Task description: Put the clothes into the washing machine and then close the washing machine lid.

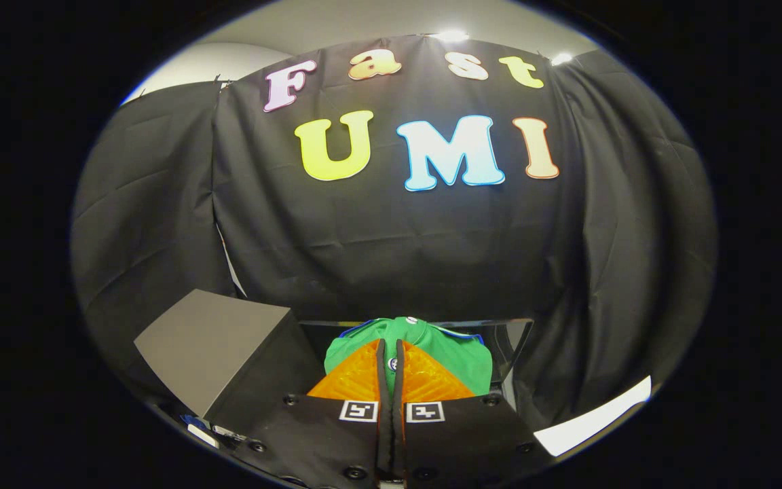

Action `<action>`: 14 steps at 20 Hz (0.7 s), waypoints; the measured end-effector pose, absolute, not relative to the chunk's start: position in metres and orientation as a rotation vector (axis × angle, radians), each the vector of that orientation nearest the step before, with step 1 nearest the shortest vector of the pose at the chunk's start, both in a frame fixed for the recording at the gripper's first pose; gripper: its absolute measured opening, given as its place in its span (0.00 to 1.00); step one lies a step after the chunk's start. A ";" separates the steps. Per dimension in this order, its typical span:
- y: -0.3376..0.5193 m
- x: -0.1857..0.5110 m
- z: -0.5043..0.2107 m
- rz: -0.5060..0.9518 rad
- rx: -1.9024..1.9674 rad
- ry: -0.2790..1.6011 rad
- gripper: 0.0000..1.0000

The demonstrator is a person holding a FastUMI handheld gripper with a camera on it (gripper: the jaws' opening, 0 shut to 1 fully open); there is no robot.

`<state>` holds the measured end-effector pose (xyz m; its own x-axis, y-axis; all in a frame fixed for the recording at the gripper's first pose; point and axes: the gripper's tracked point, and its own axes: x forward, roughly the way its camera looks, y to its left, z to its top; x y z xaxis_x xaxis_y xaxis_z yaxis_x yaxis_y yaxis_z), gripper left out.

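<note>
claw [391,353]: fingers lying close together, pinching a fold of the green garment [445,346] | garment: bunching around and just beyond the fingertips, blue trim showing at its far edge | setting: dark glossy panel [510,339] sitting behind the garment; grey box [214,343] standing to the near left of the claw
</note>
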<state>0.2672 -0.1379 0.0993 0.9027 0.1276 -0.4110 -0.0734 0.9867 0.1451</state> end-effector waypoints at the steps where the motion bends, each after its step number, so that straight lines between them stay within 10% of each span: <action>1: -0.137 0.265 0.092 0.097 0.123 0.440 0.01; 14: -0.126 0.252 0.003 0.083 0.102 0.526 0.01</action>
